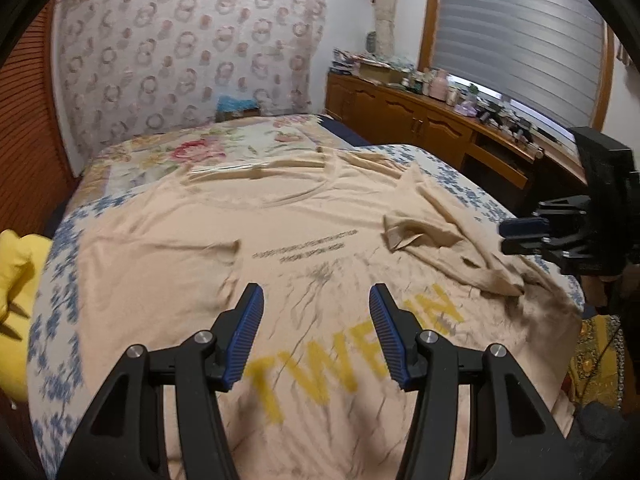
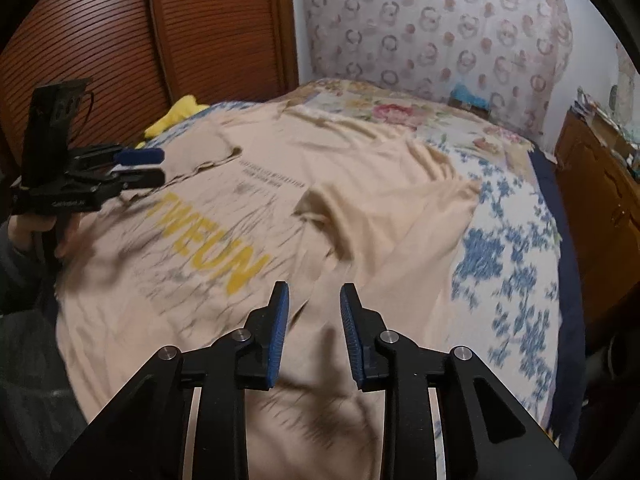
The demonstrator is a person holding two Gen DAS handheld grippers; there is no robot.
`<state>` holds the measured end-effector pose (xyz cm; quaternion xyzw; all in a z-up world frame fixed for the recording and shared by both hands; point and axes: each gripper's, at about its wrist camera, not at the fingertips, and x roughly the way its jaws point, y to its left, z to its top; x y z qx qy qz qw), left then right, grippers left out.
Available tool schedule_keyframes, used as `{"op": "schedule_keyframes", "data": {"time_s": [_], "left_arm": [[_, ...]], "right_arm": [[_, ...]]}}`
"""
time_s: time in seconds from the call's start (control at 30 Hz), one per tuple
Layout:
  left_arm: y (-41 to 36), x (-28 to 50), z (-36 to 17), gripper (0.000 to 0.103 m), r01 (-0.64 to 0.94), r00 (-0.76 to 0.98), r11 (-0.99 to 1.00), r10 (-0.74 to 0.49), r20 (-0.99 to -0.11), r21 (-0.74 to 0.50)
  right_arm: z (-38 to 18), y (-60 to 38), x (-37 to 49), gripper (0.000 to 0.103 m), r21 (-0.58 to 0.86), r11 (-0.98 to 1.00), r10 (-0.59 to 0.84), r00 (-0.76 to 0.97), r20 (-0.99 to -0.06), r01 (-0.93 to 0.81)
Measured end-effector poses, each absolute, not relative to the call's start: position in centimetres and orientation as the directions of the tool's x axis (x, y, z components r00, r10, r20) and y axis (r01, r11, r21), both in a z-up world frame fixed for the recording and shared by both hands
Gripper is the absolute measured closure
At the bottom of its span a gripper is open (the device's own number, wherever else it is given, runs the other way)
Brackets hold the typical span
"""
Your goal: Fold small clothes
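Spread across the floral-print blue-and-white bed cover [image 1: 60,264], print side up: one peach cotton T-shirt with yellow block lettering [image 1: 280,216], collar toward the far end near the patterned headboard cloth [image 1: 180,52], hem nearest the cameras. Folded in from the right side: one short sleeve [image 1: 424,228], lying rumpled on the shirt body rather than flat, with loose ridges of fabric running toward the near right edge. On the left side: a smaller crease of cloth [image 1: 208,246], apparently the other sleeve partly turned in; exact layering not clear through the motion blur. Progress judged as early: side folds begun, neither pressed flat, no lengthwise fold of hem toward collar yet visible, no finished bundle anywhere in view. Remaining, by this reading: smoothing of the right sleeve, squaring of the left edge, then folding of the body. Left gripper [image 1: 316,336]: jaws standing apart above the lettering, nothing between the blue ribbed pads, no contact with the fabric evident. Right gripper [image 2: 314,336]: jaws parted by a narrower gap, hovering over the near right portion of the shirt, nothing clamped. Seen from the left wrist camera, the right gripper sits at the far right edge, clear of the cloth. Also present: a yellow garment [image 1: 16,292] at the left edge of the bed, apparently awaiting its turn.
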<state>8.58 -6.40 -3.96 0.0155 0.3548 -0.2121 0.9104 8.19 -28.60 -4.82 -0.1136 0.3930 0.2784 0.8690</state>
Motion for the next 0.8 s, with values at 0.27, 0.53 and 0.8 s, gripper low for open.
{"op": "schedule_keyframes", "data": {"time_s": [0.27, 0.53, 0.8], "left_arm": [[-11.3, 13.3, -4.6, 0.049, 0.510, 0.546, 0.850, -0.440, -0.712, -0.134], [-15.7, 16.8, -6.1, 0.074, 0.573, 0.418, 0.799, -0.476, -0.773, -0.183], [-17.5, 18.3, -7.0, 0.095, 0.599, 0.352, 0.781, -0.455, -0.818, -0.177]], "right_arm": [[-6.9, -31.2, 10.2, 0.078, -0.006, 0.877, 0.309, 0.574, -0.758, -0.480], [-8.9, -32.7, 11.0, 0.077, 0.035, 0.900, 0.298, 0.554, -0.777, -0.434], [-8.9, -32.9, 10.7, 0.077, 0.060, 0.904, 0.310, 0.552, -0.774, -0.424]]}}
